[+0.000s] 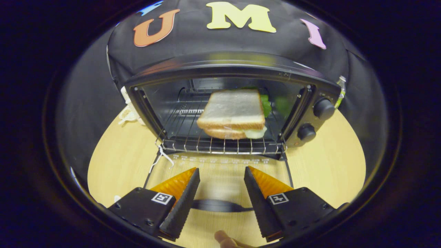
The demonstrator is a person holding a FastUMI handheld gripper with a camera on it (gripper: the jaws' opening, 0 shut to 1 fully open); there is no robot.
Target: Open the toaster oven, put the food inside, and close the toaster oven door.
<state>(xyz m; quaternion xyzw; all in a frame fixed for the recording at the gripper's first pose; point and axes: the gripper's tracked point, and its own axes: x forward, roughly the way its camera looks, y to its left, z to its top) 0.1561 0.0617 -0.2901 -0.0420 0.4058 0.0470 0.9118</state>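
The black toaster oven (pixel 310 88) stands on the wooden table with its door open. A sandwich (pixel 232 113) of white bread with green lettuce lies on the wire rack (pixel 186 137) inside. The glass door (pixel 220 165) lies flat toward me, its dark handle (pixel 217 205) between my fingers. My gripper (pixel 221 172) is open, hovering over the lowered door a little short of the rack, with nothing between its fingers.
Two black knobs (pixel 323 108) sit on the oven's right panel. The round wooden table (pixel 117 155) has bare surface on both sides of the oven. A white crumpled thing (pixel 129 113) lies left of the oven. A fingertip (pixel 224 238) shows below the gripper.
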